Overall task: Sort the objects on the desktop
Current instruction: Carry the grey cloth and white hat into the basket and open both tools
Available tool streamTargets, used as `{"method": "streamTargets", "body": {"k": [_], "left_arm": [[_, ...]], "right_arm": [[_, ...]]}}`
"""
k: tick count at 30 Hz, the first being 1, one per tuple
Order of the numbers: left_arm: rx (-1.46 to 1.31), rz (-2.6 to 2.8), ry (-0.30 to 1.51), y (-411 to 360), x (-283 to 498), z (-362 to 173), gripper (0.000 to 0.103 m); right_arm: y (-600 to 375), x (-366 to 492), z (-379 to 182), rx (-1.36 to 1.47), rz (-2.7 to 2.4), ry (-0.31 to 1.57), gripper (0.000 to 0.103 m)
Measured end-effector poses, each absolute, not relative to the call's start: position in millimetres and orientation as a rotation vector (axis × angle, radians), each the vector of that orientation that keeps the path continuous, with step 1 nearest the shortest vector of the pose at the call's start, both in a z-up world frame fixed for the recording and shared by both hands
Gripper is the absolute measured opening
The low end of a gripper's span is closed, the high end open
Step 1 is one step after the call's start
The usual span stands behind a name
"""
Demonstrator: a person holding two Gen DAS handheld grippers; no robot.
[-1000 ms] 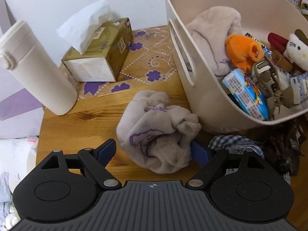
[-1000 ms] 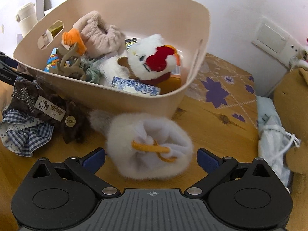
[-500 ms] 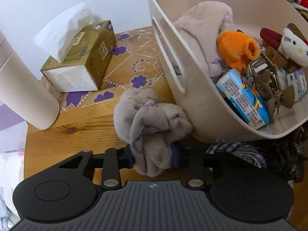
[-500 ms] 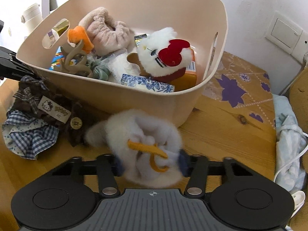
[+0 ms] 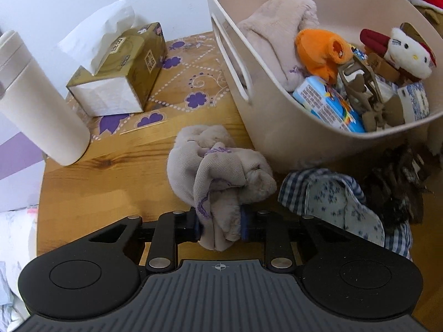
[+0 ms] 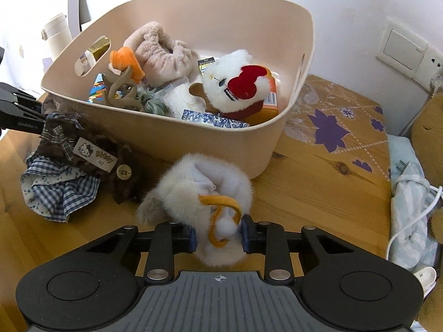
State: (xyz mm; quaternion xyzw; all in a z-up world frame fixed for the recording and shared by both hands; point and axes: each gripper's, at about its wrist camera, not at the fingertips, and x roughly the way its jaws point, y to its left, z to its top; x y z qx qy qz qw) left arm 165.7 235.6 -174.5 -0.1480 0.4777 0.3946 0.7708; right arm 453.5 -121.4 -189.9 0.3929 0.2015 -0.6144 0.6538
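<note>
Beige sock (image 5: pixel 218 177): on the wooden table (image 5: pixel 91 193), near the basket's left wall.
Left gripper (image 5: pixel 220 225): clamped on its near end; loose folds may snag the rim (image 5: pixel 229 47).
White plush pouch (image 6: pixel 210 193): right gripper (image 6: pixel 218 238) pinches it; shallow hold, may slip.
Room: open above the basket (image 6: pixel 221 149).

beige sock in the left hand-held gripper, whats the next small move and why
Probably lift it straight up. The left hand-held gripper is shut on the beige sock, which looks to be still low over the wooden table, and the basket wall beside it stands higher than the sock.
</note>
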Motion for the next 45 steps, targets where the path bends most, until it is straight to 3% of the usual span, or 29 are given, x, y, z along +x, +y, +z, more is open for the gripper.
{"method": "streamTargets", "body": {"k": [19, 45], "left_arm": [[-0.316, 0.908, 0.971, 195, 142, -131, 0.025], [-0.156, 0.849, 0.773, 178, 165, -22, 0.025]], "right_arm": [[-62, 446, -152, 0.799, -1.443, 0.404, 0.027], [-40, 411, -64, 0.602, -1.562, 0.258, 0.027]]}}
